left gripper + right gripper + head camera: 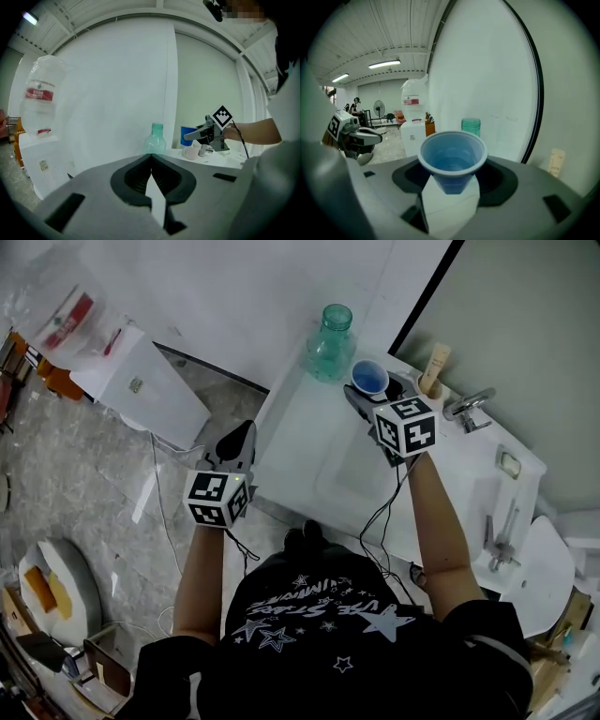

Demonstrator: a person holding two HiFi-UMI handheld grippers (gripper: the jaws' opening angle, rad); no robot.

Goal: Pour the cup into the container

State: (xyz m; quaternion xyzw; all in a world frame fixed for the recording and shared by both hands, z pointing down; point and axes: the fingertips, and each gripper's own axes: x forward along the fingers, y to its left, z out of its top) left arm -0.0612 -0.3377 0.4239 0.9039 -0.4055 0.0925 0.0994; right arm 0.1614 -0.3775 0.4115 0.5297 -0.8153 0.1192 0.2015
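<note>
A blue cup [369,379] [452,159] stands upright between the jaws of my right gripper [372,397] [452,183], which is shut on it; clear liquid shows inside. The cup is lifted over the back of the white table [309,456]. Just left of it stands the green see-through bottle-shaped container [330,343] [471,127] [154,139], its mouth uncovered. My left gripper [244,432] [151,158] hangs off the table's left edge, shut and holding nothing. From the left gripper view the cup [188,135] and the right gripper [212,132] sit right of the container.
A faucet [469,410] and a wooden piece [433,368] stand at the table's back right, with a sink area [511,521] further right. A small pale mug [191,153] sits under the cup. A water dispenser [141,381] stands on the floor at left. Cables trail from the grippers.
</note>
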